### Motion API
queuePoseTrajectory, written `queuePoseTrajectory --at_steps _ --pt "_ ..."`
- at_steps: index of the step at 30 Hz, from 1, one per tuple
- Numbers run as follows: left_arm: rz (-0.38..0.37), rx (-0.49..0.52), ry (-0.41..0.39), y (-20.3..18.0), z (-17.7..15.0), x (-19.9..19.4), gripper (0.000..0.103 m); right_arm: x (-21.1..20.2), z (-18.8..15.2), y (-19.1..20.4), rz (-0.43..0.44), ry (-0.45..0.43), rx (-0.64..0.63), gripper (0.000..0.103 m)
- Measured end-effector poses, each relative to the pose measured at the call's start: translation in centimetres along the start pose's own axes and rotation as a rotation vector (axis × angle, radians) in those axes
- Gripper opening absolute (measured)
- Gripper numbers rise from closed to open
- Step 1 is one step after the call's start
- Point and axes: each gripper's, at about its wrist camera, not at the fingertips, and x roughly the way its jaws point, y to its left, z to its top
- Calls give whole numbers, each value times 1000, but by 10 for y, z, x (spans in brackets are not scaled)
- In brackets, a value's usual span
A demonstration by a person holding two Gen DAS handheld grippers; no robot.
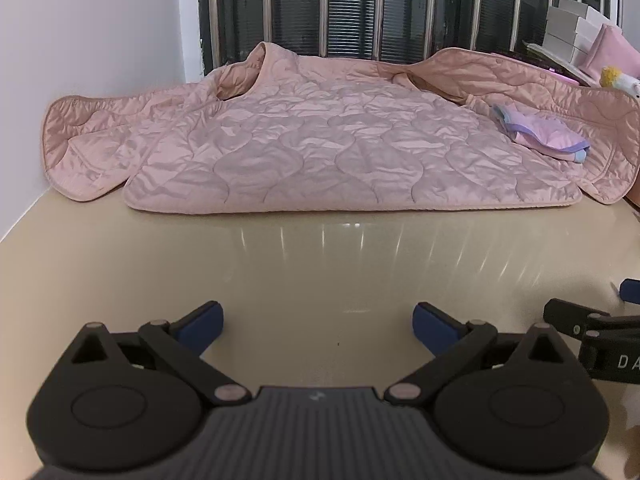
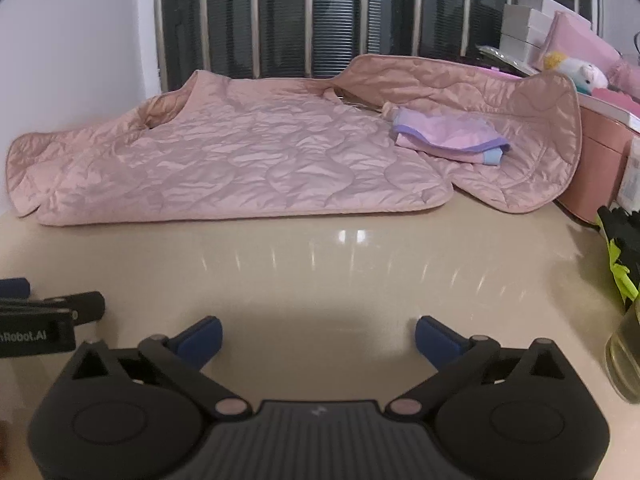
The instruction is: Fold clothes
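Observation:
A pink quilted jacket [image 1: 320,148] [image 2: 248,160] lies spread flat at the far side of the beige table [image 1: 320,272] [image 2: 320,272], sleeves out to both sides. A small folded lilac and pink garment [image 1: 540,132] [image 2: 448,138] rests on its right sleeve. My left gripper [image 1: 318,320] stands open near the front of the table, well short of the jacket's hem, with nothing between its blue pads [image 1: 208,320]. My right gripper [image 2: 318,334] is open too, empty, beside the left one. Each gripper shows at the edge of the other's view.
A white wall [image 1: 80,40] borders the table on the left. A barred window [image 1: 360,8] runs behind the jacket. At the right stand pink boxes [image 2: 600,152], white boxes [image 2: 524,28], a plush toy [image 2: 576,70], a yellow-black item [image 2: 622,252] and a glass jar [image 2: 626,356].

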Motion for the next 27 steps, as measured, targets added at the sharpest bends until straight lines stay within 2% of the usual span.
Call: queuePoseTrajectory --at_steps 8,14,27 --pt "-3 4 -23 -2 -1 1 103 1 0 4 -10 -4 -5 103" --pt "-31 22 -42 -4 -2 4 103 6 -1 14 -16 -49 3 103" --pt "-10 3 -65 -3 -10 -3 102 6 -2 15 9 -53 -4 103"
